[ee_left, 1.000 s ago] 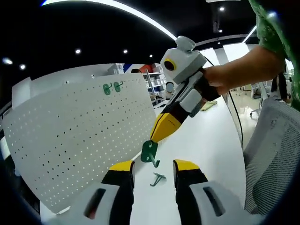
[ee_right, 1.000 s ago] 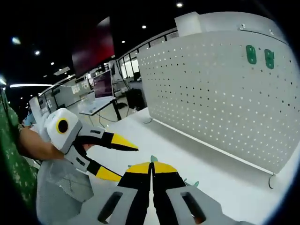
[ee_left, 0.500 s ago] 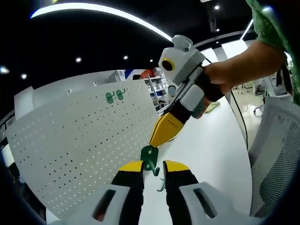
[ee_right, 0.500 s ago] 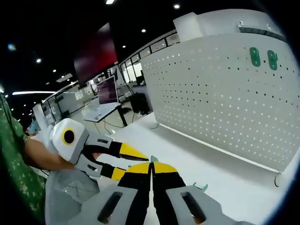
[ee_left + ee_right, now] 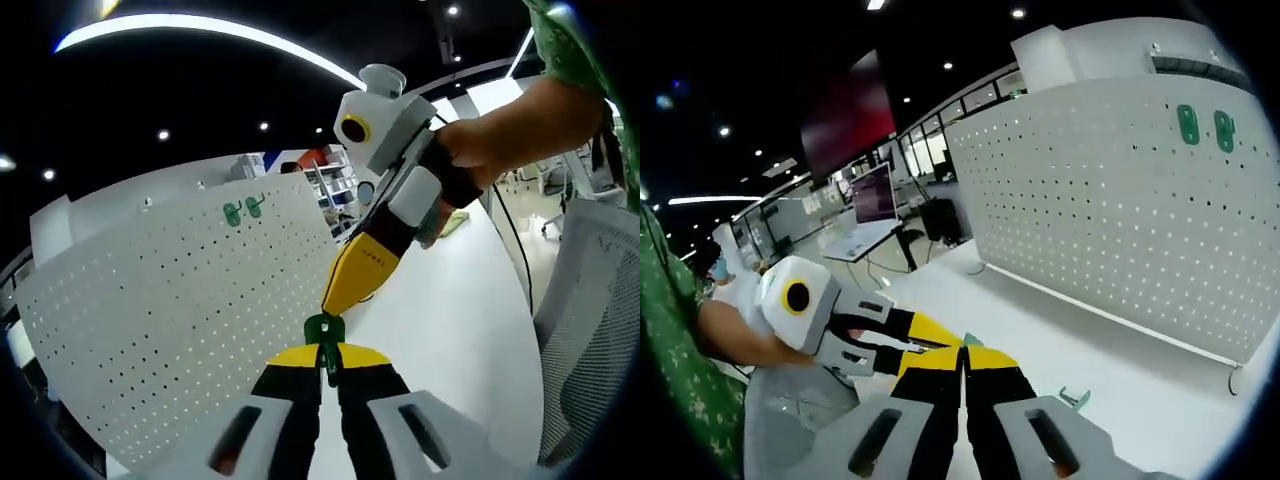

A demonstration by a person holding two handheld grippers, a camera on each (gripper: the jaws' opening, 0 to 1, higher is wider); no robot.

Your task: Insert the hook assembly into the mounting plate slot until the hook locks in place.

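We note the left tongs [image 5: 328,358] have closed since a second ago — then they stood apart, now their yellow tips meet on the green hook [image 5: 324,330] from below. The right tongs [image 5: 345,300] come in from the upper right in the left gripper view and pinch the same hook from above, so both hold it, lifted off the white desk [image 5: 450,320]. We judge this a handover or a two-handed regrip before insertion. To the left stands the white pegboard plate [image 5: 170,310], well apart from the hook, with two green hooks [image 5: 241,210] already seated near its top. In the right gripper view a spare hook [image 5: 1073,398] lies on the desk — earlier it sat between the open left tongs.
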